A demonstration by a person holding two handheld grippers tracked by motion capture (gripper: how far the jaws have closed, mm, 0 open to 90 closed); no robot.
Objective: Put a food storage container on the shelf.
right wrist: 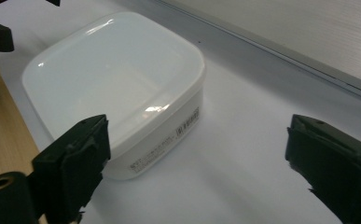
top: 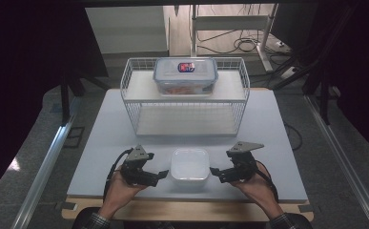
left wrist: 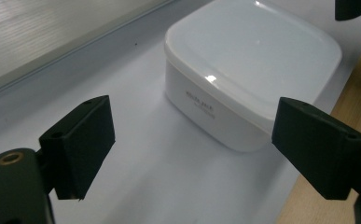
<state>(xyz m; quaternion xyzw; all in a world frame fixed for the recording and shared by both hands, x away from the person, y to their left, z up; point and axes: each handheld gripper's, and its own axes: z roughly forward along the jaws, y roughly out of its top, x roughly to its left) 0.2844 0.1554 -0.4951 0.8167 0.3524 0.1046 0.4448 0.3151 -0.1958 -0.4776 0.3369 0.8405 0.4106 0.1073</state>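
Both tongs gape with nothing between them: left tongs (top: pixel 159 174) and right tongs (top: pixel 216 172) point inward, level, flanking the white lidded box (top: pixel 189 165), which sits upright, roughly square, at the counter's (top: pixel 101 143) near edge.

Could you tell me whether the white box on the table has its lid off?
No, the white box carries its lid, which sits flush across its top.

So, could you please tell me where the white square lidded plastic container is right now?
In the high view the white square lidded plastic container sits at the table's near edge, between the left gripper and right gripper.
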